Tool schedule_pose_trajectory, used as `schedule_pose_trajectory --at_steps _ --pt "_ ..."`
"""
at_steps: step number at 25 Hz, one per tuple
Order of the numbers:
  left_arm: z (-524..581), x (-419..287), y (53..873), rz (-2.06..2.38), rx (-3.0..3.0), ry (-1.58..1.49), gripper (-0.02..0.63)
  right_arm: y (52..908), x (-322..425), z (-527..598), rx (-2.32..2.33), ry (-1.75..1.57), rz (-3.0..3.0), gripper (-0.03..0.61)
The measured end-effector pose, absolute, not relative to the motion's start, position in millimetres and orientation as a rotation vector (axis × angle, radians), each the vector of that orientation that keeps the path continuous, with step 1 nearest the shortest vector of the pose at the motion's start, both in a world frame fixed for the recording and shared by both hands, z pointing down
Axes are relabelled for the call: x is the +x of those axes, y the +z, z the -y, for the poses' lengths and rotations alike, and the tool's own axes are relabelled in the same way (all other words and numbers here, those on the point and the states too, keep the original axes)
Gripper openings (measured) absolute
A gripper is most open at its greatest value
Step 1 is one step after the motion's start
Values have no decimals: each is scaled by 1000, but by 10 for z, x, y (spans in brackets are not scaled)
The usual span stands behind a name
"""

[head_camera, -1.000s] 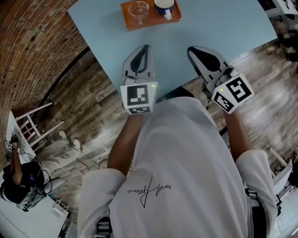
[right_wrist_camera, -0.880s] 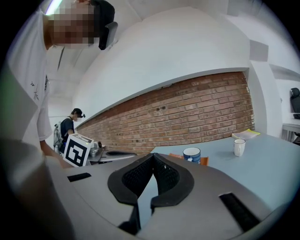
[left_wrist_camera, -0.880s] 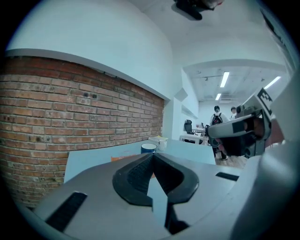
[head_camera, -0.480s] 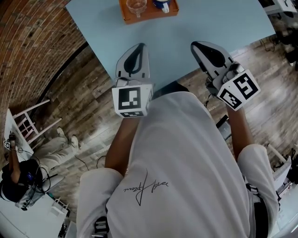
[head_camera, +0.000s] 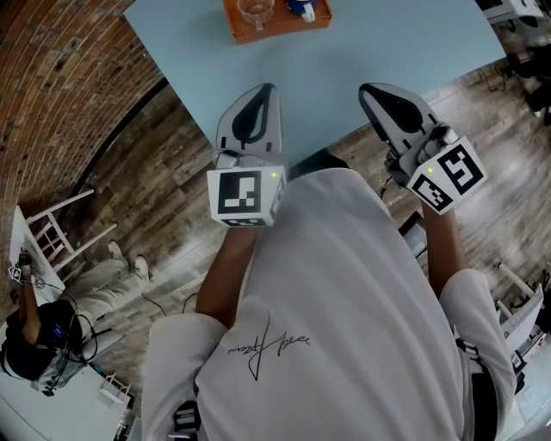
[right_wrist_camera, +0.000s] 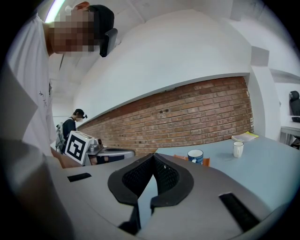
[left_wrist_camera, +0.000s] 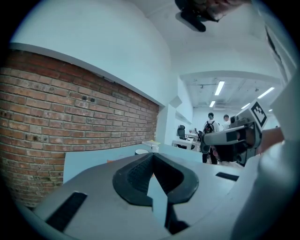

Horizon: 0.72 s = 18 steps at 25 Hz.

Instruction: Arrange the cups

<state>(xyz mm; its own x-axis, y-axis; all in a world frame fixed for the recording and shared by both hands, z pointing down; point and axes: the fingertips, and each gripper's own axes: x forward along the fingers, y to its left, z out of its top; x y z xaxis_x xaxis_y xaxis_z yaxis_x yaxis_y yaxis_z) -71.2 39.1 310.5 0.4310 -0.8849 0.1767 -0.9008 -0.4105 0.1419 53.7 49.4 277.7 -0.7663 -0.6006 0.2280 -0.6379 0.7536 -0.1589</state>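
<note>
Desk [head_camera: 387,52]: pale blue, beside brick wall [head_camera: 52,77].
Tray [head_camera: 234,33]: orange, at desk's far edge, holding glass cup [head_camera: 256,10] and blue mug [head_camera: 301,7].
Left claw [head_camera: 269,88]: jaws together, empty, over desk's near edge.
Right claw [head_camera: 366,89]: jaws together, empty.

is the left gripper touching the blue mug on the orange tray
Apart. Head view shows bare light-blue table between the left gripper and the blue mug on the orange tray.

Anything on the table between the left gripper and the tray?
Nothing: in the head view, only bare table separates the left gripper from the tray.
</note>
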Motion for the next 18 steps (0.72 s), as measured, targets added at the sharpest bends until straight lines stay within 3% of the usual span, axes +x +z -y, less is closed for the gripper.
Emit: schedule_pose_trajectory --at_steps 18 --pt "-671 -782 3072 1489 2535 122 9 2764 404 -833 1036 333 2786 20"
